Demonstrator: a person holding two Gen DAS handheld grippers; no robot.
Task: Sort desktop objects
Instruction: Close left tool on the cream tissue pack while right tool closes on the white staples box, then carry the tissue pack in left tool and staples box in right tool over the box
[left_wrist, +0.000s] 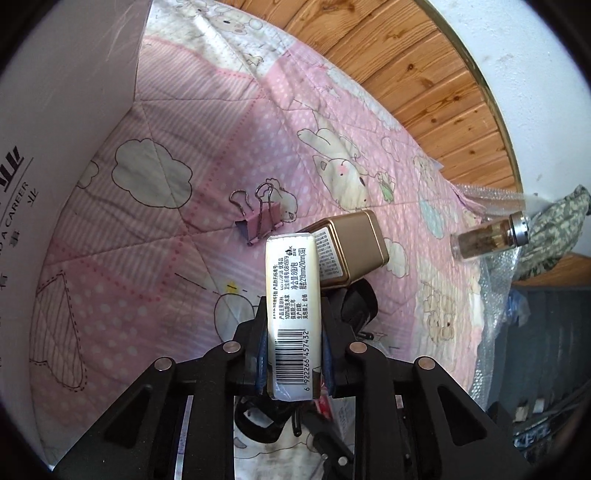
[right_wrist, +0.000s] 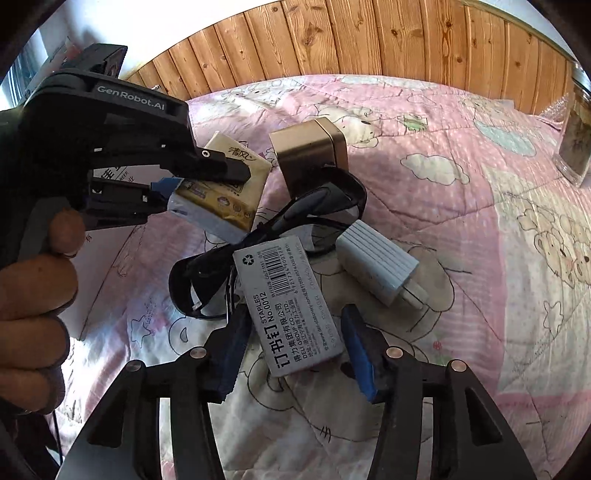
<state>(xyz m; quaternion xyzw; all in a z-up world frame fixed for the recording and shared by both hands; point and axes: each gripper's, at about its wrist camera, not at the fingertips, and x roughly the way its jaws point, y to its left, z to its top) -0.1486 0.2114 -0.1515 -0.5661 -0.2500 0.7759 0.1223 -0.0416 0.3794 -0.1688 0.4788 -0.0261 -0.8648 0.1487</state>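
Left wrist view: pink cartoon quilt (left_wrist: 207, 206) under left tongs (left_wrist: 294, 332) pinching tissue pack (left_wrist: 291, 295); right tongs (right_wrist: 291, 354) spread.

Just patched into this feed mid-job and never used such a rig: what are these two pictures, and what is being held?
Each picture comes from a fisheye camera on a hand-held two-finger gripper. In the left wrist view, the left gripper is shut on a tissue pack above a pink quilt, near a pink binder clip and gold tin. In the right wrist view, the right gripper stands open around a staples box, untouched, beside black glasses and a white charger.
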